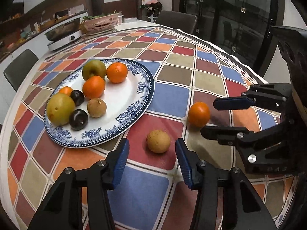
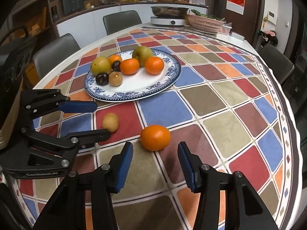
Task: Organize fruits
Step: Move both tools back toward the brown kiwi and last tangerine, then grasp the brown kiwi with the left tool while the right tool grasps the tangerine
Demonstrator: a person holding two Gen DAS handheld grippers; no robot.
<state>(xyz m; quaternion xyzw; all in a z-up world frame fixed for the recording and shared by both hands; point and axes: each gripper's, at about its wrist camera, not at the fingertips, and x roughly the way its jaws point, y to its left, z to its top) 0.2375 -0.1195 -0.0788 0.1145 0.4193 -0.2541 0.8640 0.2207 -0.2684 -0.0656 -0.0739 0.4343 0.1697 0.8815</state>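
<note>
The left hand-held gripper (image 1: 151, 153) hangs over the desk (image 1: 172, 99) with its blue pads apart and touching nothing; a small tan fruit (image 1: 158, 141) lies on the checked cloth just ahead of it, between the lines of its fingers; the right hand-held gripper (image 2: 155, 154) is likewise open and empty, with a loose orange (image 2: 155, 137) just beyond its tips; the blue-and-white plate (image 1: 134, 118) (already bearing oranges, green pears, dark plums and a brown fruit) sits farther out, ahead and to the left of both.
</note>
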